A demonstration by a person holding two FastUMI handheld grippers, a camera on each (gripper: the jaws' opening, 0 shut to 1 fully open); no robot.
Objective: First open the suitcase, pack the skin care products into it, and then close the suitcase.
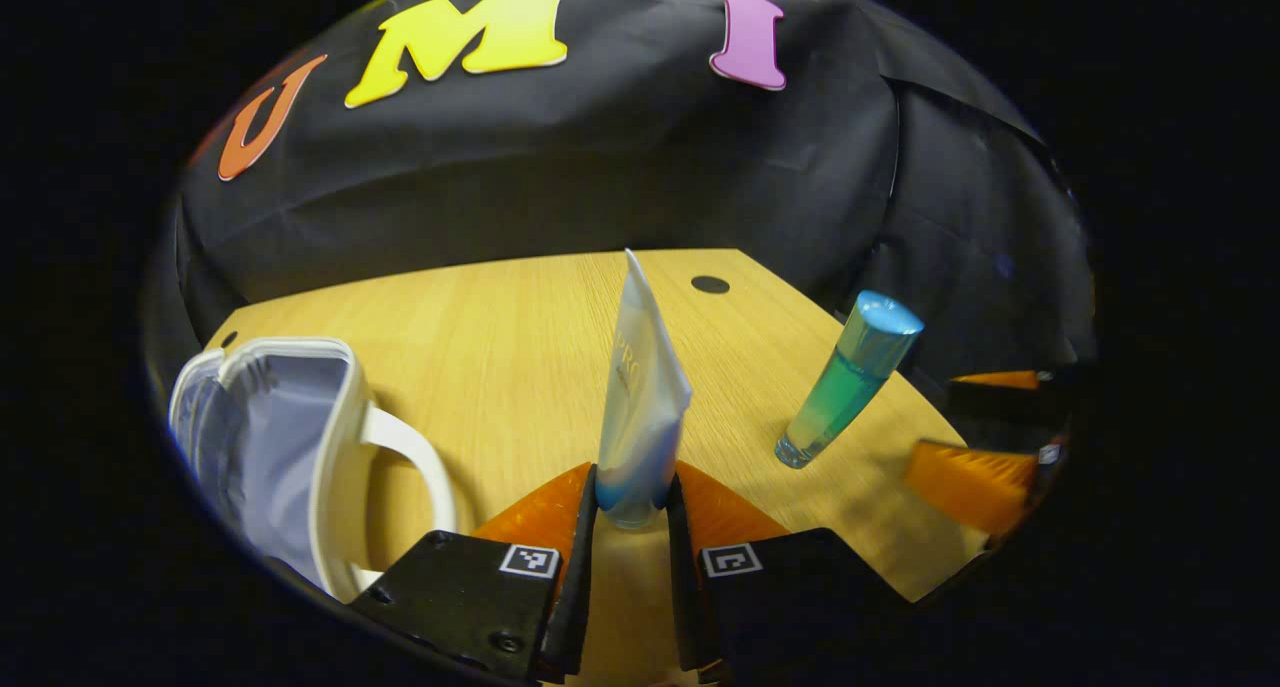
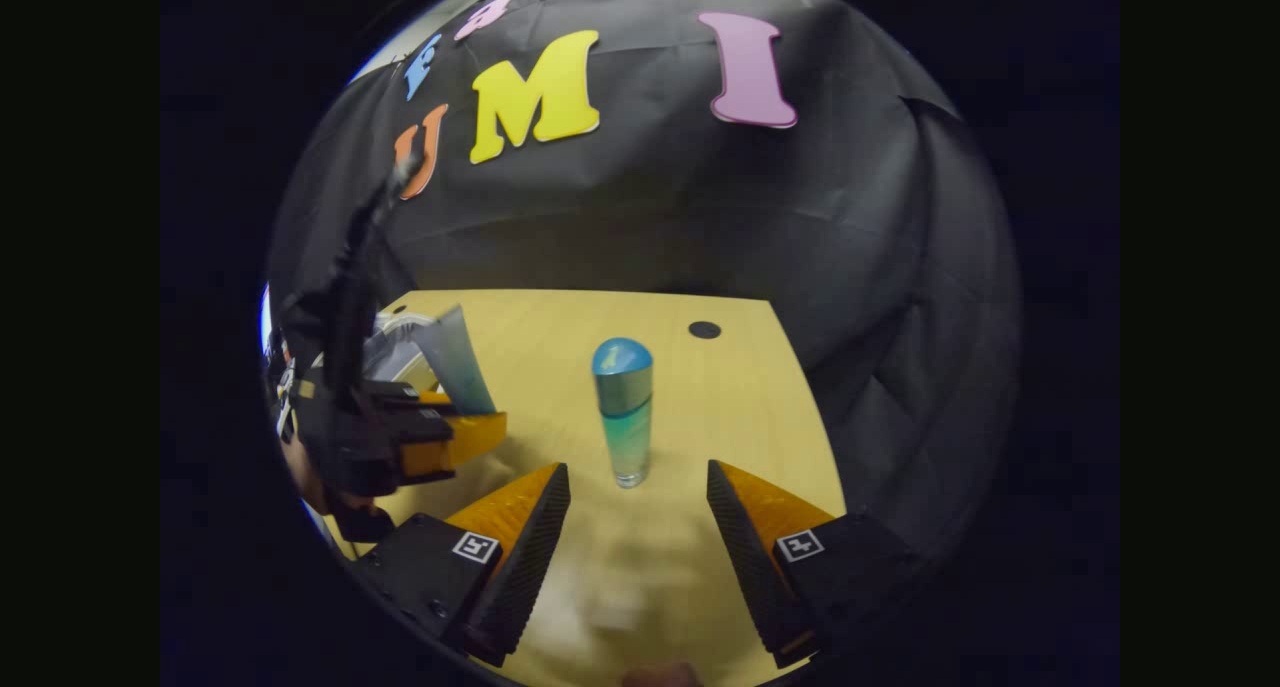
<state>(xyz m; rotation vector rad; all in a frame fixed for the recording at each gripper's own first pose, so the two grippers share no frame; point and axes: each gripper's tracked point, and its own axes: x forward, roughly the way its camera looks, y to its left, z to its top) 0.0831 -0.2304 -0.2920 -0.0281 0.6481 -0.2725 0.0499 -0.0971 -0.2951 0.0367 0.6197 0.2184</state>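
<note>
While the left gripper (image 1: pixel 632 512) clamps both fingers on the base of a white-and-blue squeeze tube (image 1: pixel 640 397), held upright above the wooden table (image 1: pixel 500 337), the right gripper (image 2: pixel 638 512) hangs with fingers spread wide. A teal bottle with blue cap (image 2: pixel 623 412) stands just beyond them. The white suitcase (image 1: pixel 290 447) lies open at left, grey lining bare.

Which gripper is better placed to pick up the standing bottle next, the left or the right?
Right, probably. The right gripper is open with the bottle standing just ahead between its fingers, while the left gripper is shut on the tube.
</note>
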